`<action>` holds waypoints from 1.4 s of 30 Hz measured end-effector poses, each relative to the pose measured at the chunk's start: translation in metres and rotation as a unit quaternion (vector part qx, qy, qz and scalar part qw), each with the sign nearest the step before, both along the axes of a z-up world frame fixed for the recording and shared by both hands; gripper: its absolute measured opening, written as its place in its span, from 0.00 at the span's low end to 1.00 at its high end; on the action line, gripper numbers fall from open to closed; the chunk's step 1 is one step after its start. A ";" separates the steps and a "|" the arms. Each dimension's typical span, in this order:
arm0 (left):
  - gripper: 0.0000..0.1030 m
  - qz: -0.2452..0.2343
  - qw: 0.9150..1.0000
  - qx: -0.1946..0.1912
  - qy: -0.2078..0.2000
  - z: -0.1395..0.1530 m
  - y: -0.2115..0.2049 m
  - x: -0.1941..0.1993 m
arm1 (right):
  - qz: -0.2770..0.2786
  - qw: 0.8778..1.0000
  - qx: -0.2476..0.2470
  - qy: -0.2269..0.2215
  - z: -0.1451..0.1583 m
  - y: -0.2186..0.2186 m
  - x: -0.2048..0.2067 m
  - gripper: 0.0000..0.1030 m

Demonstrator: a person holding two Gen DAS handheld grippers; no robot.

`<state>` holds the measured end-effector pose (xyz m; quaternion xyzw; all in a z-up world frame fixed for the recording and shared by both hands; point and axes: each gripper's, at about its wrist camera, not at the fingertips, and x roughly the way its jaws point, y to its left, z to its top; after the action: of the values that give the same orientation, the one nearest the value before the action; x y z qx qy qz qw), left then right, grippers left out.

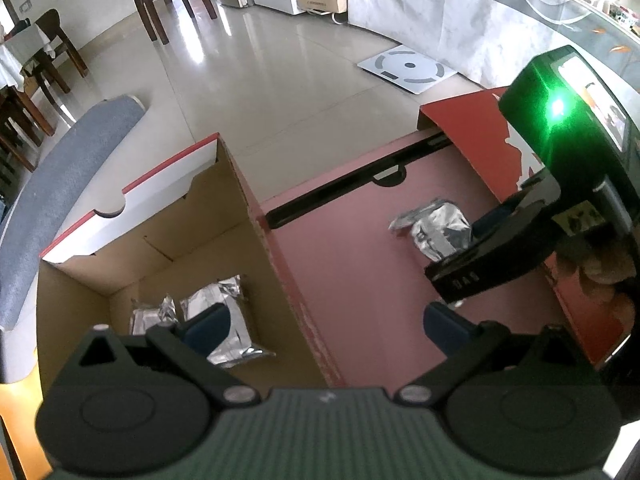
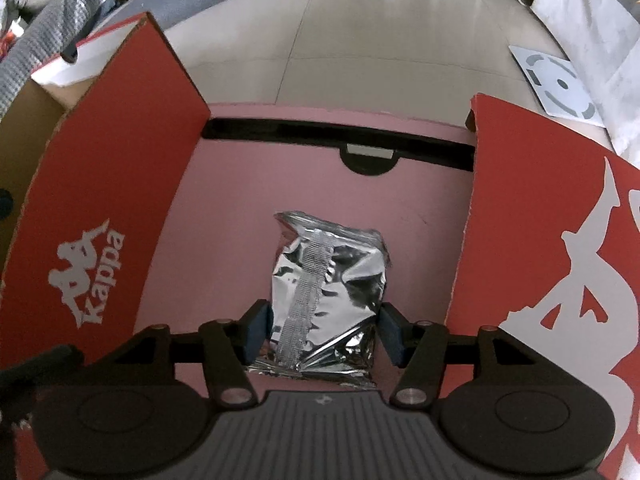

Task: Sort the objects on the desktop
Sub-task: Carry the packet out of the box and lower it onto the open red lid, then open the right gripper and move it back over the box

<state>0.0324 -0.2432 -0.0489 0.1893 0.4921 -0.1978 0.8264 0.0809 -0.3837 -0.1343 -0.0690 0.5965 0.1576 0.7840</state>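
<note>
The right gripper (image 2: pixel 320 330) has its pads on both sides of a silver packet (image 2: pixel 326 296) on the pink table (image 2: pixel 240 184); if they press it I cannot tell. At ten o'clock, the left box (image 1: pixel 256 248) holds two packets (image 1: pixel 216 316) under the open, empty left gripper (image 1: pixel 328 328). Probably a pick-up: close, then lift.

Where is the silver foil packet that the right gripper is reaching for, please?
The silver foil packet lies on the pink surface between the two red boxes, with the right gripper straddling its near end.
</note>
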 end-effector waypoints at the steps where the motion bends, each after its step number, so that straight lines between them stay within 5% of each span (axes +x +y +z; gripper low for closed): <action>1: 1.00 0.000 1.000 -0.001 0.000 0.000 0.000 0.000 | 0.000 1.000 -0.001 0.003 0.001 0.000 -0.001 0.60; 20: 1.00 0.006 1.000 -0.006 -0.003 0.002 0.007 -0.002 | -0.010 0.999 0.041 -0.034 0.037 -0.026 -0.048 0.67; 32: 1.00 0.017 1.000 -0.009 0.004 0.002 0.013 0.001 | 0.066 0.996 0.031 0.052 0.021 -0.024 -0.081 0.67; 42: 1.00 0.030 0.999 -0.016 0.006 0.005 0.025 0.000 | 0.061 0.997 0.007 0.038 0.025 -0.024 -0.087 0.67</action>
<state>0.0328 -0.2180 -0.0442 0.1598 0.4995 -0.1818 0.8318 -0.0066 -0.4081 -0.1097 -0.0937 0.6192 0.2117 0.7504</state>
